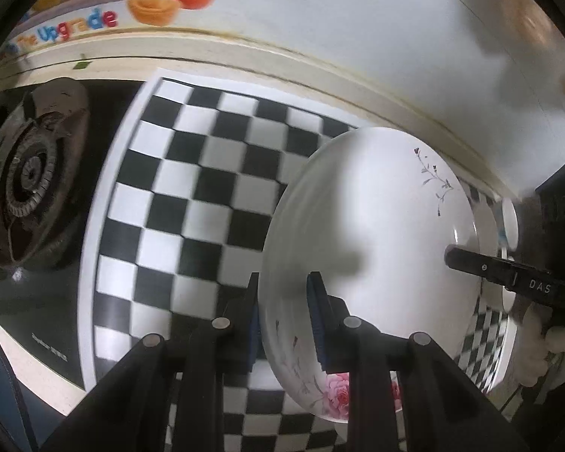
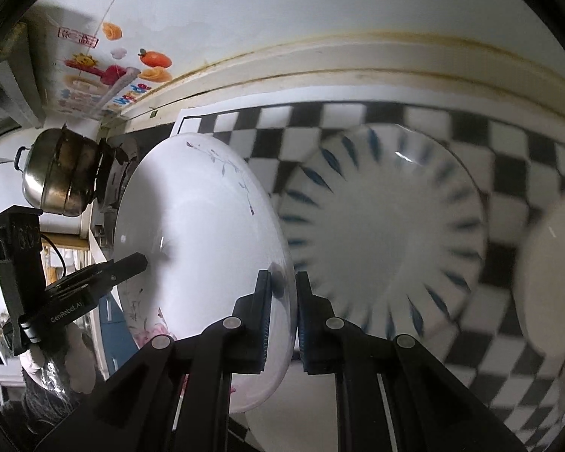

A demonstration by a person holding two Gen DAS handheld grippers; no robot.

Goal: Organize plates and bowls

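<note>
Both tongs hold the same floral plate (image 1: 373, 233) by its rim, lifted and tilted above the checkered surface (image 1: 192, 188): the left tongs (image 1: 284, 324) are clenched on its near edge in the left view, and the right tongs (image 2: 282, 312) grip the opposite edge in the right view, pads on either side of the thin rim. The step in hand looks like carrying this plate toward the blue-striped plate (image 2: 388, 233) lying on the surface just beyond it, probably to stack them. To do it well, both grips should stay level with each other so the glazed rim does not twist or slip, and the plate should come down flat and centred before either grip loosens. A white bowl (image 2: 550, 271) sits at the right edge, near enough to watch. Each tool points inward, facing the other across the plate.
</note>
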